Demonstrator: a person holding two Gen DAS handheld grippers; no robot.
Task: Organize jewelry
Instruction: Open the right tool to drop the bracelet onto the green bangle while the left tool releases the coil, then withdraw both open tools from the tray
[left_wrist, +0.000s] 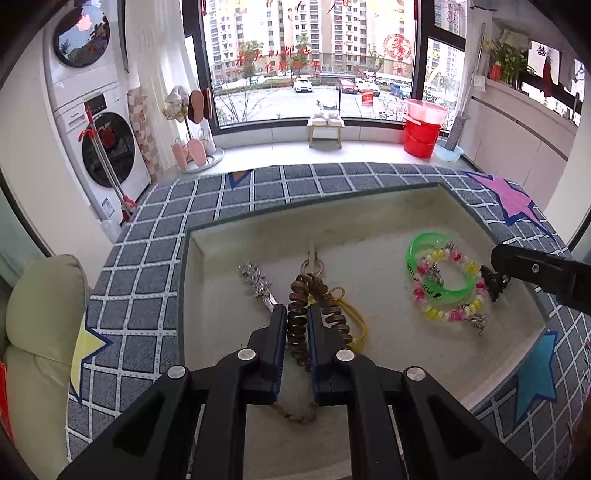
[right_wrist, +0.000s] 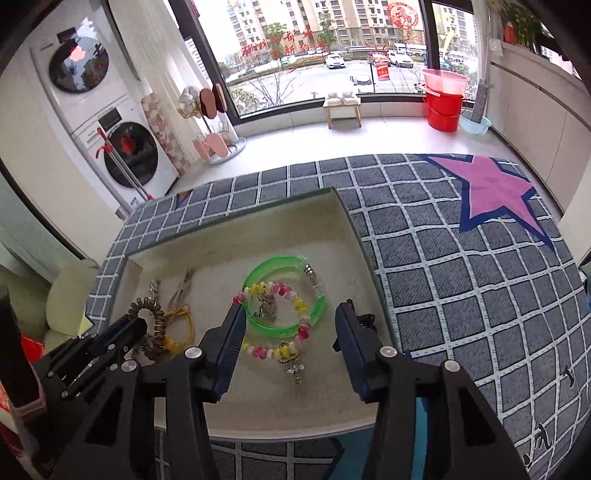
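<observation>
Lying inside the shallow cream tray (left_wrist: 369, 206) on the checked mat (left_wrist: 147, 258), every piece of jewelry in view looks already gathered, so the sorting seems well advanced. Toward the tray's left side sit a silver hairpin (left_wrist: 258, 286), a brown coil bracelet (left_wrist: 299, 317) and a yellow cord (left_wrist: 356, 317) partly under it; toward the right side a green bangle (right_wrist: 286, 295) lies with a pink-and-yellow bead bracelet (right_wrist: 280, 321) draped across it, and a small dark clip (left_wrist: 493, 282) sits just beside them near the right wall. The left gripper (left_wrist: 297, 314) has its jaws part-way apart with the coil between them; whether the pads touch the coil is hard to tell, and it looks released rather than pinched. The right gripper (right_wrist: 290, 321) is spread wide over the bangle and beads, holding nothing, with the clip just outside its right finger. No jewelry shows on the mat outside the tray. What seems left, at most, is tidying the overlapping pieces apart, if the task wants that.
</observation>
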